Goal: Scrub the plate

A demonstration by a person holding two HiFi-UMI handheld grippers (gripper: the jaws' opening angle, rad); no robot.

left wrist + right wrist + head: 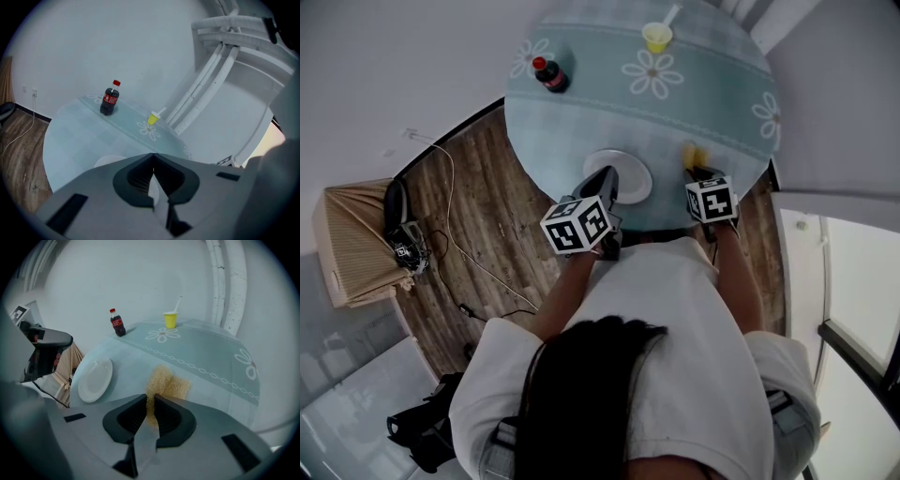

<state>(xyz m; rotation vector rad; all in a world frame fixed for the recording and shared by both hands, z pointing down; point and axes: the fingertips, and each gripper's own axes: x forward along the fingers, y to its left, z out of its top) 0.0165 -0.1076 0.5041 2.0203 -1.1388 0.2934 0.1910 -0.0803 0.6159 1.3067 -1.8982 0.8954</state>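
Note:
A white plate (628, 175) lies near the front edge of a round table with a pale blue cloth (581, 122). My left gripper (607, 176) is over the plate's left rim, jaws shut with nothing between them; whether it touches the plate I cannot tell. In the left gripper view only a sliver of the plate (108, 161) shows beyond the gripper (153, 157). My right gripper (151, 399) is shut on a yellow scouring sponge (168, 382), which hangs to the right of the plate (95, 379), apart from it. The head view shows the sponge (691, 155) just ahead of the right gripper (697, 172).
A cola bottle (549, 75) stands at the table's far left, and a yellow cup with a straw (657, 37) at the far side. Wooden floor (478, 234) with cables and a beige cabinet (356, 244) lie to the left. White rails (225, 56) rise behind the table.

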